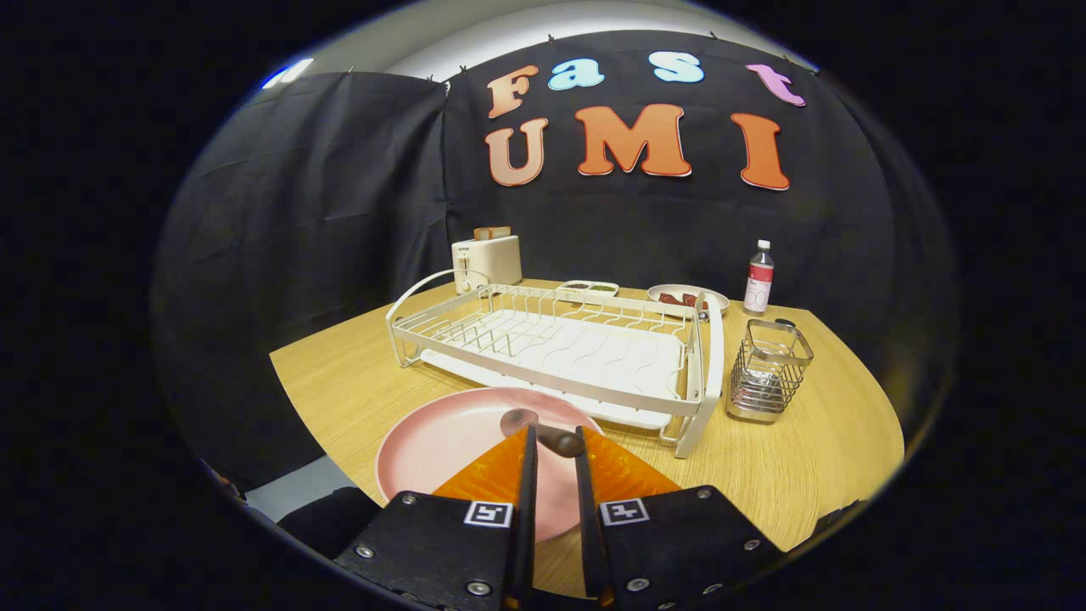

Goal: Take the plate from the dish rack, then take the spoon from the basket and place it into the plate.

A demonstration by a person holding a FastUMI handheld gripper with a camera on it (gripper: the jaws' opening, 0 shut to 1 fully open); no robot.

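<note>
The gripper has both fingers pinched on the spoon by its handle, the bowl end poking out toward 11 o'clock above the pink plate, which lies on the table just in front of the rack. To finish well, I would lower until the bowl end rests on the plate, then part the fingers gently so it does not bounce. The rack looks empty, and so does the basket at 2 o'clock.

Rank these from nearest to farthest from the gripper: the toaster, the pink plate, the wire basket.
1. Pink plate: right under the gripper, whose jaws pinch a spoon over it.
2. Wire basket: ahead to the right, beside the dish rack.
3. Toaster: beyond the rack, by the wall.
</note>
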